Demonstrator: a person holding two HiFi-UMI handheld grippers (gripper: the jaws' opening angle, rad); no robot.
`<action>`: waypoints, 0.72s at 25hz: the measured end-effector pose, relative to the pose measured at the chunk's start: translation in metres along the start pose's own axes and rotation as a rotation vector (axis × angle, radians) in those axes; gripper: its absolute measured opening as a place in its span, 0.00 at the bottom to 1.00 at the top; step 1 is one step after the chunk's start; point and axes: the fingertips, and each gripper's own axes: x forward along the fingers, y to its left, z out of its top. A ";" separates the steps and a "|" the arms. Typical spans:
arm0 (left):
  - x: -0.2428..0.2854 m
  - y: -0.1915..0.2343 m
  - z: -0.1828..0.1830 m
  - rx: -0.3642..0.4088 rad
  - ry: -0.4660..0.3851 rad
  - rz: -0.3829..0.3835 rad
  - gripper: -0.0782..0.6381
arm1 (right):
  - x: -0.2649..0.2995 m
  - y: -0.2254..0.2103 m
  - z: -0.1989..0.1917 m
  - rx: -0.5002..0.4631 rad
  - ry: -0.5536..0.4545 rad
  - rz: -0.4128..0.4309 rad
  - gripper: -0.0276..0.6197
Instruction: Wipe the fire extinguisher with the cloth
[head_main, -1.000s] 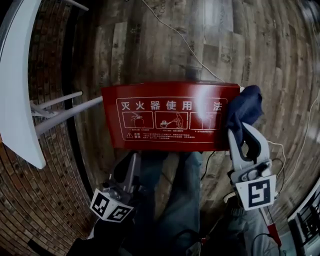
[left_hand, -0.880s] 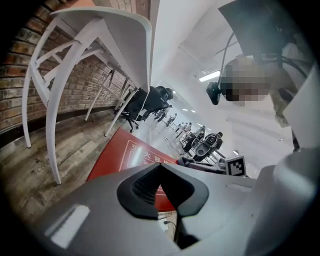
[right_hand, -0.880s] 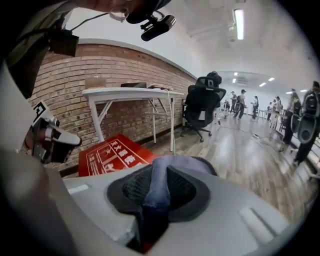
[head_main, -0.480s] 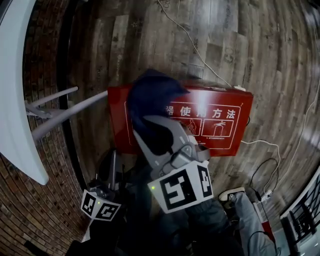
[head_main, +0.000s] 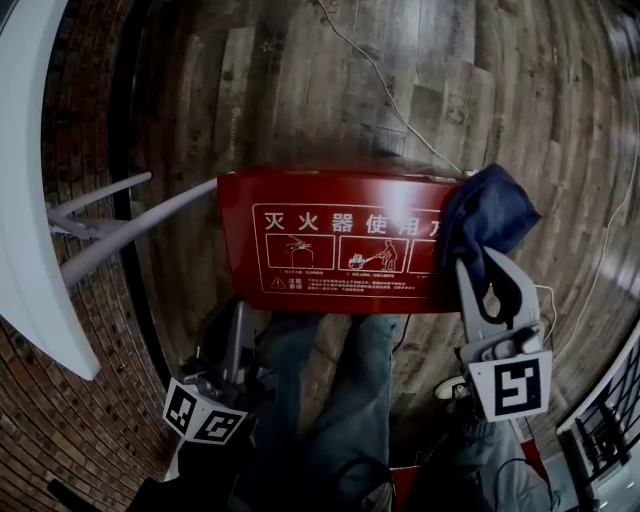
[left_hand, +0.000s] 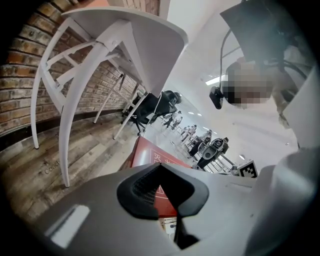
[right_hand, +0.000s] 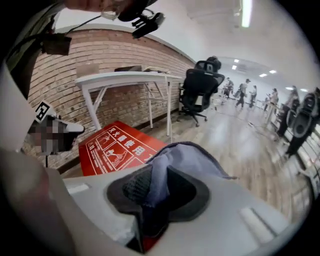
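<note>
1. Right gripper (head_main: 483, 262) is clenched on the dark blue cloth (head_main: 487, 212), with a fold pinched between its pads.
2. The cloth sits bunched over the 3 o'clock end of the red fire extinguisher box (head_main: 330, 240), covering the corner there.
3. Left gripper (head_main: 238, 322) hangs at the box's 7 o'clock, jaws closed together on nothing.
4. A white table (head_main: 30, 200) curves in at 9 o'clock over the wooden floor (head_main: 300, 90).

On the fire extinguisher box (head_main: 300, 195), at the centre of the head view, I read a white heading (head_main: 325, 222): 灭火器使用. Its last characters are hidden behind the cloth (head_main: 490, 215). Beneath it are three framed pictograms (head_main: 362, 253) and small print (head_main: 345, 287) too fine to read. At lower left of my right gripper view, only 使用 is clear.
</note>
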 end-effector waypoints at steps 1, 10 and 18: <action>0.000 0.000 -0.002 0.000 0.005 -0.004 0.10 | -0.003 -0.006 -0.002 0.017 -0.017 -0.018 0.18; 0.008 -0.004 -0.005 0.009 0.025 -0.023 0.10 | 0.045 0.133 0.039 -0.094 0.004 0.396 0.18; 0.017 -0.004 0.002 -0.032 -0.004 -0.036 0.10 | 0.051 0.101 0.065 -0.354 -0.028 0.425 0.18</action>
